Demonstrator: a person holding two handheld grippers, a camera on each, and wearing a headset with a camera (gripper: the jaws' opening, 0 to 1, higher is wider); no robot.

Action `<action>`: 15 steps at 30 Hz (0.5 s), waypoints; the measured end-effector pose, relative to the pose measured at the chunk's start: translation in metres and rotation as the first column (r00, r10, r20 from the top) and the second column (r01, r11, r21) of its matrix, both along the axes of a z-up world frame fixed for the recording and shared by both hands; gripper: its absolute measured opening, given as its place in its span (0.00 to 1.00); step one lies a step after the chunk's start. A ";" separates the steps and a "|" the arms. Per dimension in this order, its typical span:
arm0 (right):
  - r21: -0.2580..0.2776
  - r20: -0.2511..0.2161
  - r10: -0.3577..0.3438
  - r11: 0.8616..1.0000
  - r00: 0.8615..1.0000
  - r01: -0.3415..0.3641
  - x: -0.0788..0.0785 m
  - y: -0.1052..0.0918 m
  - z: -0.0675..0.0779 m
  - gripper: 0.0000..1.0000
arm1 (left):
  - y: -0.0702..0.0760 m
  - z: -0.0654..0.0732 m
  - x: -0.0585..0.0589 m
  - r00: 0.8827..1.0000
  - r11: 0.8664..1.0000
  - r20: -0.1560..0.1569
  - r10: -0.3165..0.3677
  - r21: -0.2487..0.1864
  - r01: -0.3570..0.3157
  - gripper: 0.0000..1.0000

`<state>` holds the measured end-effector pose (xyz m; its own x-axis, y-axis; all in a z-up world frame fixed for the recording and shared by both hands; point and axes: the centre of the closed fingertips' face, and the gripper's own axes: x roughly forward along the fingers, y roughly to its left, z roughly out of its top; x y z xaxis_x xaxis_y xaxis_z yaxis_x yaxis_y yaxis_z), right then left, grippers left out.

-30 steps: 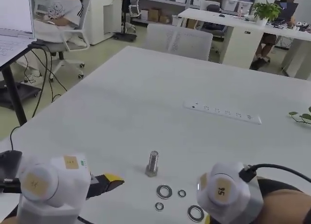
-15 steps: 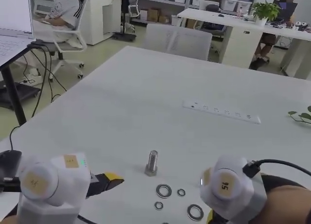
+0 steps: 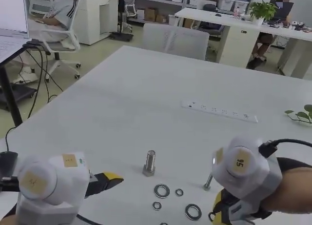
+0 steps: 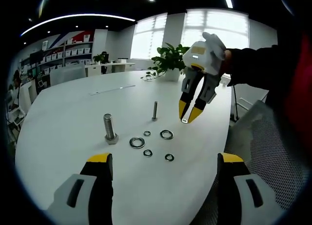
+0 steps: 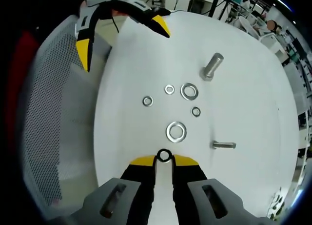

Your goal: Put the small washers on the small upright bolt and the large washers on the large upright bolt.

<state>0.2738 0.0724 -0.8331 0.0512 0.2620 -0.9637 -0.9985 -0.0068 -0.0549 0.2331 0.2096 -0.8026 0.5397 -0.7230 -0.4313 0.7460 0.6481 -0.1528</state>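
Note:
The large bolt (image 3: 148,163) stands head-down on the white table, and the thin small bolt (image 3: 208,182) stands to its right. Two large washers (image 5: 176,131) (image 5: 189,92) and three small washers (image 5: 169,89) lie flat between the bolts and me. My right gripper (image 5: 164,159) is shut on a small washer (image 5: 164,155), held in the air short of the small bolt (image 5: 224,145). It is seen from the left side as the right gripper (image 4: 190,115). My left gripper (image 4: 165,161) is open and empty, low at the table's near edge, left of the large bolt (image 4: 109,129).
A white power strip (image 3: 219,112) lies farther back on the table (image 3: 146,88). A plant sprig (image 3: 300,115) is at the right edge. A mesh chair (image 5: 53,112) sits behind the near edge. Office chairs, desks and seated people are beyond the table.
My right gripper has risen and moved to the right, uncovering the small bolt. The left gripper and the loose washers have stayed put.

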 end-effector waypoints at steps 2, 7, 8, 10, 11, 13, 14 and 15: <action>0.001 0.007 -0.003 1.000 1.000 0.003 0.002 -0.002 0.004 0.13 | -0.001 0.001 0.000 1.000 1.000 -0.002 -0.002 -0.001 0.002 0.88; 0.010 0.028 -0.021 1.000 0.999 0.021 0.012 -0.006 0.016 0.13 | -0.002 0.003 0.002 1.000 1.000 0.004 -0.011 0.000 0.011 0.88; 0.011 0.032 -0.026 1.000 0.999 0.026 0.014 -0.008 0.018 0.13 | -0.003 0.003 0.002 1.000 1.000 0.005 -0.013 0.001 0.013 0.88; 0.014 0.038 -0.035 0.999 0.999 0.034 0.018 -0.010 0.023 0.13 | -0.003 0.004 0.003 1.000 1.000 0.006 -0.015 0.001 0.015 0.88; 0.015 0.039 -0.037 0.999 0.999 0.037 0.020 -0.010 0.025 0.13 | -0.003 0.004 0.003 1.000 1.000 0.008 -0.015 0.000 0.015 0.88; 0.018 0.048 -0.043 0.999 0.998 0.042 0.025 -0.011 0.029 0.13 | -0.003 0.005 0.004 1.000 1.000 0.008 -0.016 0.001 0.016 0.88; 0.018 0.049 -0.046 0.999 0.998 0.045 0.027 -0.011 0.030 0.13 | -0.003 0.005 0.004 1.000 1.000 0.009 -0.017 0.001 0.017 0.88; 0.019 0.054 -0.048 0.999 0.997 0.047 0.029 -0.012 0.033 0.13 | -0.003 0.006 0.004 1.000 1.000 0.011 -0.017 0.001 0.017 0.88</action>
